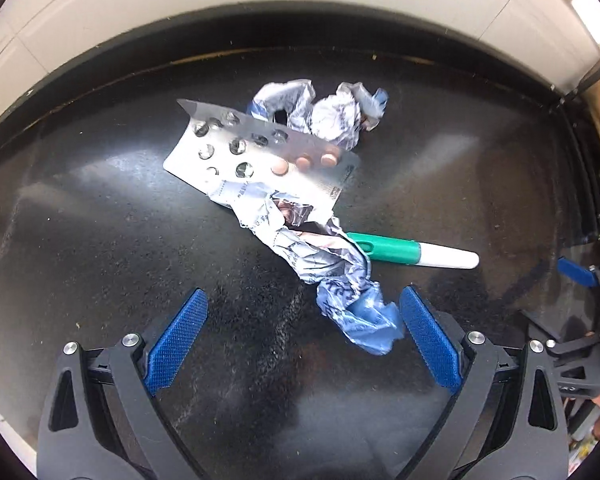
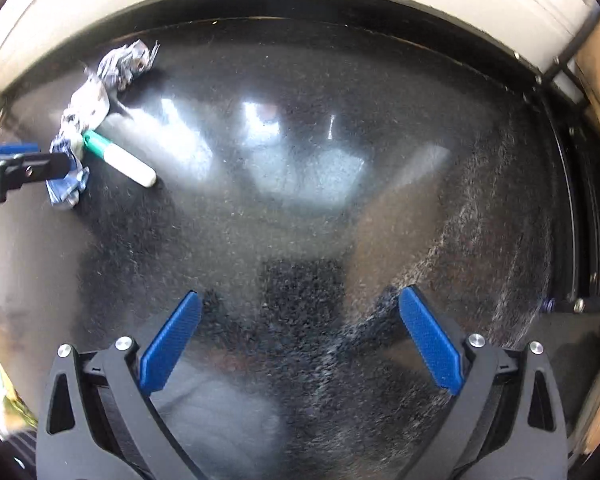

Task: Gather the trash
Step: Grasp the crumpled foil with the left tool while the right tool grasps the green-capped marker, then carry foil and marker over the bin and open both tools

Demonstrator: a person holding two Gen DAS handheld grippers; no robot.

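Marker cap end hidden under crumpled wrapper. Blister pack covers wrapper's middle. Wrapper print unreadable. Right wrist view motion-blurred; blister pack indistinct there.

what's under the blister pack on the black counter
The blister pack lies on crumpled wrappers: one pokes out behind it, another trails toward the left gripper, covering the green pen's cap end. Anything else beneath is hidden.

Crumpled wrappers, a blister pack with 3 pills, green-capped marker piled together
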